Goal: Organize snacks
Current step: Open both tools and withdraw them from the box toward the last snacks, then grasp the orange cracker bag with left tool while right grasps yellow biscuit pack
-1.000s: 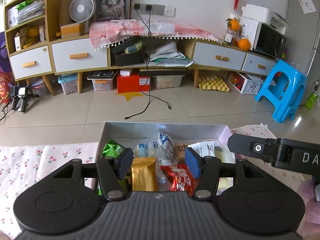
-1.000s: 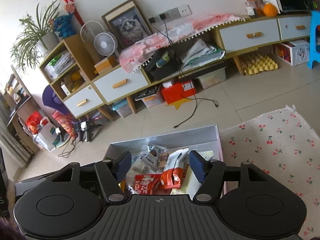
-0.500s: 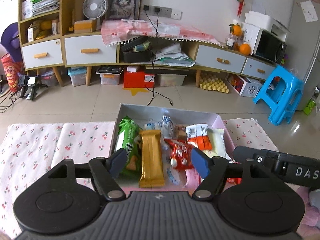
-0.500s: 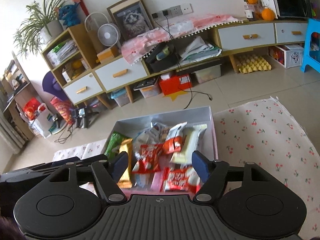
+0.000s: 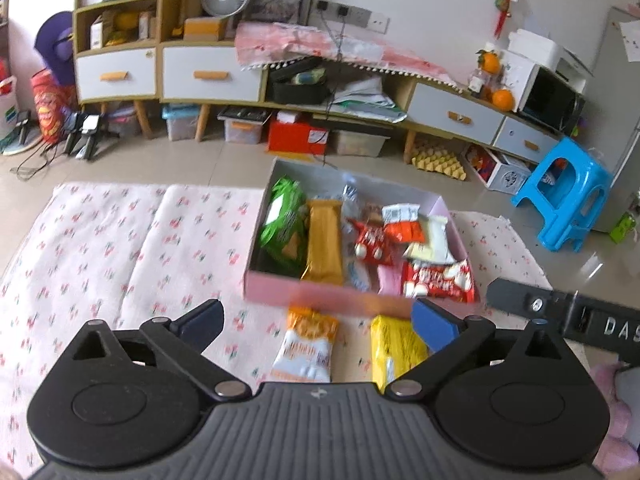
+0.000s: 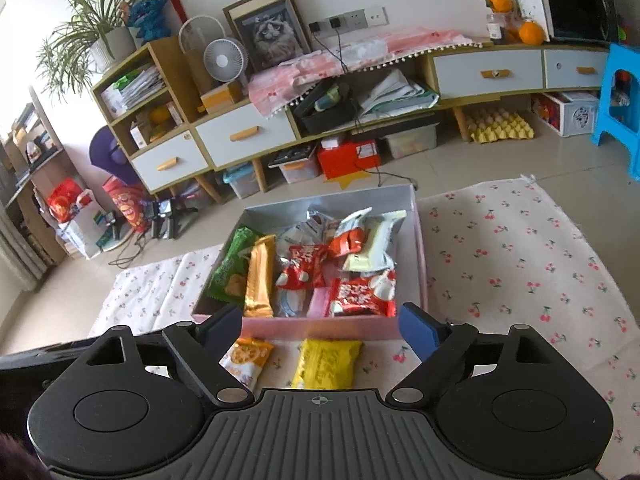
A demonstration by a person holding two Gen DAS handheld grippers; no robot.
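One cherry-print cloth [image 6: 520, 248] lies under one pink box [image 6: 320, 326] of snacks; two packets sit just outside its near wall, one orange packet [image 6: 248, 358] and one yellow packet [image 6: 326, 362]. Your left gripper [image 5: 316, 320] and right gripper [image 6: 320, 326] both stand spread, empty, jaws just opened wider. Both packets are newly in view.

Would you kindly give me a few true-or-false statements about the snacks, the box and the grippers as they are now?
1. Two packets lie outside the box. True: an orange-and-white packet and a yellow packet lie on the cloth.
2. The box is empty. False: it holds many snacks.
3. The left gripper grips the yellow packet. False: its jaws stand open, holding nothing.
4. The right gripper is open. True.
5. A green packet lies at the box's left side. True.
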